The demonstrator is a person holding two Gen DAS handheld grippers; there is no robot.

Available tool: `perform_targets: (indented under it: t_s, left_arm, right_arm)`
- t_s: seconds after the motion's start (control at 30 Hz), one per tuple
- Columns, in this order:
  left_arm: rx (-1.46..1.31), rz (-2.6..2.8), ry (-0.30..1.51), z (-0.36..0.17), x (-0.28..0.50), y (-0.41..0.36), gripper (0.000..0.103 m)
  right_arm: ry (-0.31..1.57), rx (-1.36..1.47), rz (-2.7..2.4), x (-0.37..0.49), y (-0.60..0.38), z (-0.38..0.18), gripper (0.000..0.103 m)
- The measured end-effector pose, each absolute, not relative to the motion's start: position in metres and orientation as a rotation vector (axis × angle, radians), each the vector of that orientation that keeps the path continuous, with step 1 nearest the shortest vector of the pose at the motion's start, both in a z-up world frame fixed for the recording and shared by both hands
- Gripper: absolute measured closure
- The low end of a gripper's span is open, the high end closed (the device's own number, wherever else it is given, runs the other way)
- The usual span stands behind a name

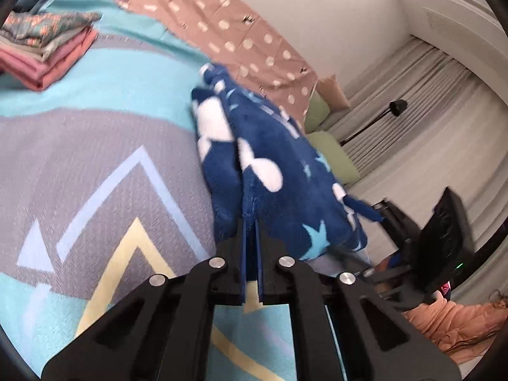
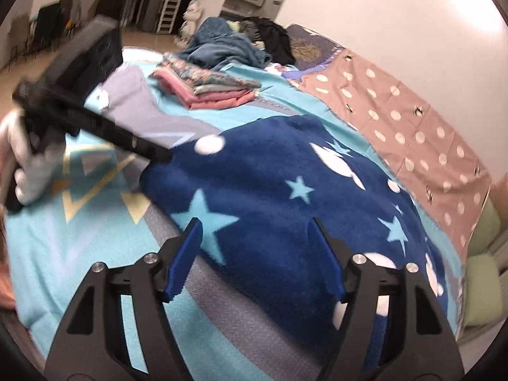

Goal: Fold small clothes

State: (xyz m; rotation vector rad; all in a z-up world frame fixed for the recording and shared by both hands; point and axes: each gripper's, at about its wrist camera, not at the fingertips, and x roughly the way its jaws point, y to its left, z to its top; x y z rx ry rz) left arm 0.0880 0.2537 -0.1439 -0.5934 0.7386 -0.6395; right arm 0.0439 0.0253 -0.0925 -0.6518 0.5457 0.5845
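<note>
A dark blue fleece garment [image 2: 285,184] with light blue stars and white dots lies spread on the teal and grey bed cover [image 2: 95,254]. In the left wrist view its fabric [image 1: 273,165] bunches up right in front of my left gripper [image 1: 252,222], which is shut on an edge of it. The right wrist view shows that same left gripper [image 2: 160,155] at the garment's far left corner, held by a white-gloved hand [image 2: 28,165]. My right gripper [image 2: 255,228] stands open over the garment's near edge, pads not pressing on the fabric.
A stack of folded pink and patterned clothes [image 2: 209,90] sits further back on the bed, with a heap of unfolded clothes [image 2: 228,44] behind it. A brown dotted sheet [image 2: 397,120] runs along the wall. Green cushions [image 2: 482,279] lie at the right.
</note>
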Motion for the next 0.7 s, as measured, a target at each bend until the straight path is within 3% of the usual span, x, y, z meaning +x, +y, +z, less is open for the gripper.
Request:
perform_targets:
  t_s: [0.2, 0.27, 0.33, 0.7]
  left_arm:
    - [-0.512, -0.653, 0.709, -0.13, 0.08, 0.246, 0.098]
    - [-0.524, -0.665, 0.719, -0.132, 0.08, 0.246, 0.09]
    - [-0.526, -0.673, 0.751, -0.138, 0.084, 0.242, 0.089]
    - [-0.491, -0.64, 0.834, -0.153, 0.08, 0.249, 0.099]
  right_arm:
    - [0.46, -0.815, 0.594, 0.024, 0.049, -0.112, 0.028]
    - [0.443, -0.862, 0.57, 0.025, 0.055, -0.119, 0.026]
    - [0.439, -0.888, 0.553, 0.027, 0.06, -0.126, 0.026]
    - [0.423, -0.877, 0.559, 0.028, 0.067, -0.13, 0.025]
